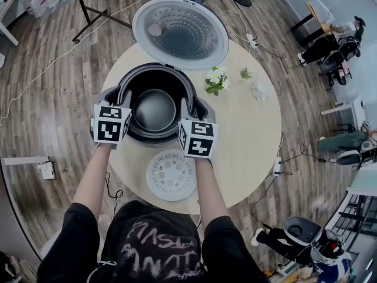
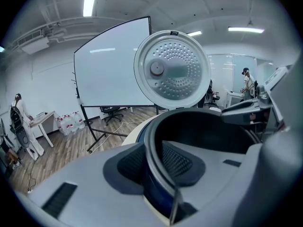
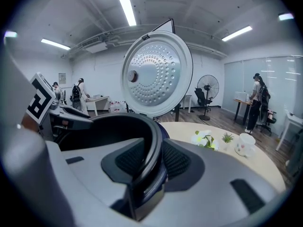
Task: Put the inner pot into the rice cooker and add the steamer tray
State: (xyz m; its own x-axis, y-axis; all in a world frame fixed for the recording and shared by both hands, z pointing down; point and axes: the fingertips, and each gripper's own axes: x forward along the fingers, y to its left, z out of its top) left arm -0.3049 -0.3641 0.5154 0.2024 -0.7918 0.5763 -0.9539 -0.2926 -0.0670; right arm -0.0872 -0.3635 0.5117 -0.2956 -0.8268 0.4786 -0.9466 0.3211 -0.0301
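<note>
The black inner pot (image 1: 154,108) sits inside the open rice cooker (image 1: 131,75), whose lid (image 1: 179,31) stands raised behind it. My left gripper (image 1: 122,101) straddles the pot's left rim (image 2: 154,141), and my right gripper (image 1: 192,109) straddles the right rim (image 3: 154,141). In each gripper view the thin rim runs between the two meshed pads (image 2: 176,161) (image 3: 130,159) with a little slack, so both grippers stand open around it. The white perforated steamer tray (image 1: 171,174) lies flat on the table in front of the cooker, between my forearms.
The round pale table (image 1: 247,140) also carries white flowers (image 1: 216,80), a small green plant (image 1: 245,73) and a white cup (image 1: 259,89) to the right of the cooker. Cables and a whiteboard stand (image 1: 94,16) are on the wooden floor beyond.
</note>
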